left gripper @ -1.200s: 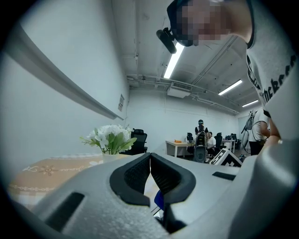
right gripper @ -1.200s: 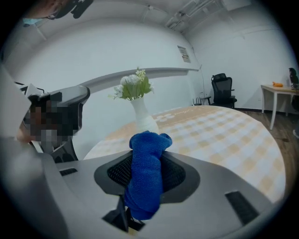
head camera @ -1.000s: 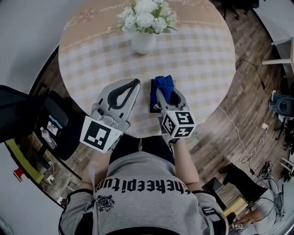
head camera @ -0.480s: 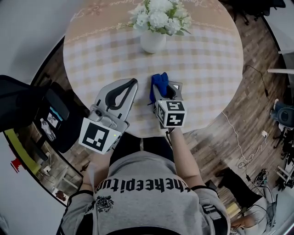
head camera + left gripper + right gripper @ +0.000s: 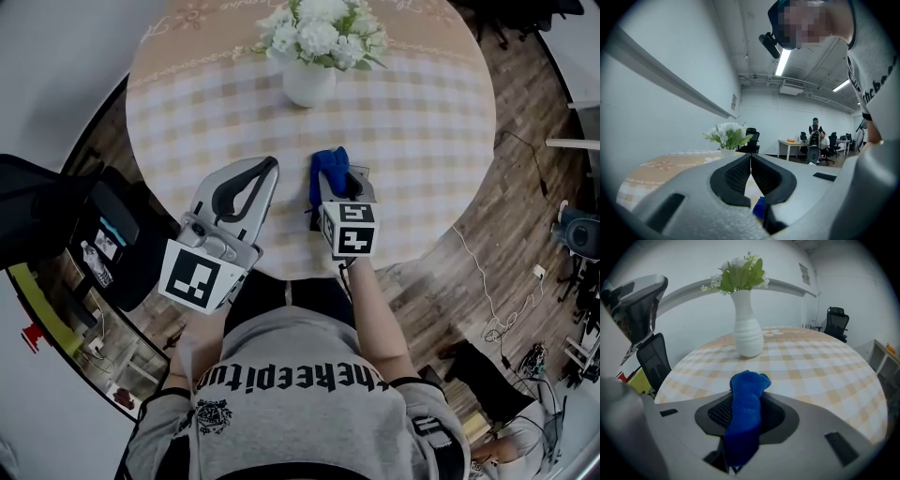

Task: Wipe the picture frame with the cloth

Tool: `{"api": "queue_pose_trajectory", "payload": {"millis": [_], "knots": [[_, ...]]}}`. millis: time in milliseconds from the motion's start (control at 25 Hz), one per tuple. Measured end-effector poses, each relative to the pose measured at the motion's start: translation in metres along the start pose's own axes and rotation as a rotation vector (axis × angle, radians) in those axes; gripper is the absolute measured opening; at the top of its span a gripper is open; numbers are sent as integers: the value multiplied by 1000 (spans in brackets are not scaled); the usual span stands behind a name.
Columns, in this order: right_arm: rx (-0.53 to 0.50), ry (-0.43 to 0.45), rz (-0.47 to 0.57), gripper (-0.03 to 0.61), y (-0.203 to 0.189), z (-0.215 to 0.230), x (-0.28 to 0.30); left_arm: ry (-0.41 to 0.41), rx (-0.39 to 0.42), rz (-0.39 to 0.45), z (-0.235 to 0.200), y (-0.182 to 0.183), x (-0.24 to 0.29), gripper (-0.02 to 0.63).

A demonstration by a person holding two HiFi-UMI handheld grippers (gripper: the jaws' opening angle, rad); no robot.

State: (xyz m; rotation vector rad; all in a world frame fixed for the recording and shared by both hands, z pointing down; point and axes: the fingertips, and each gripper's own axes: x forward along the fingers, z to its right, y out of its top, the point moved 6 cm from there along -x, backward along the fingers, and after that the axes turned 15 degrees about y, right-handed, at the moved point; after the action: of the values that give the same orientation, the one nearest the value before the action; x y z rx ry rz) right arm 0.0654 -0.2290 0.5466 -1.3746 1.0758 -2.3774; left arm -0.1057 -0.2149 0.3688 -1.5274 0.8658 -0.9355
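The small dark picture frame [image 5: 362,175] lies flat on the round table with the tan and white checked cover [image 5: 412,122], near the edge closest to the person. The right tool [image 5: 333,185] is right over it and hides most of it, so only a grey corner and a dark edge peek out. The right tool is clamped tight on a blue fuzzy cloth [image 5: 328,167]. The cloth fills the gap between the two jaws and a soft lump of it sticks out past the tips, toward the middle of the table. It hangs over the far end of the frame — I cannot tell if it touches the frame.

The left tool [image 5: 269,165] is just beside the right one, to the left of the frame and apart from it. Its jaws are pressed together, tip to tip, with nothing between them. It points slanting across the table, and a bit of the blue cloth shows through the hole behind its tips.

Farther back on the table stands a white vase [image 5: 309,84] with white flowers [image 5: 323,33] — well apart from both tools.
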Motion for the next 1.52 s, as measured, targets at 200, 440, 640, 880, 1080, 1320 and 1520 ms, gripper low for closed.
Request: {"api": "queue_pose_trajectory", "payload": {"millis": [200,440,640,880,1080,1320,1520], "knots": [[11,-38,4,140,-4,14,-11,-14,-12,-22,9,0,3,17],[56,-90,13,140,-10,35,-30,-35,15,13,15,3,6,17],[116,-117,36,140,-16,54,-47,-47,16,30,21,6,7,17],[149,-90,55,140,-18,57,-50,-55,20,28,26,6,5,17],[167,-71,60,140,-28,52,-56,-58,24,18,29,6,0,15],[175,-53,58,140,-43,42,-66,-72,20,36,33,8,-3,15],[184,-47,73,140,-48,38,-68,-78,17,19,34,7,-9,15]]}}
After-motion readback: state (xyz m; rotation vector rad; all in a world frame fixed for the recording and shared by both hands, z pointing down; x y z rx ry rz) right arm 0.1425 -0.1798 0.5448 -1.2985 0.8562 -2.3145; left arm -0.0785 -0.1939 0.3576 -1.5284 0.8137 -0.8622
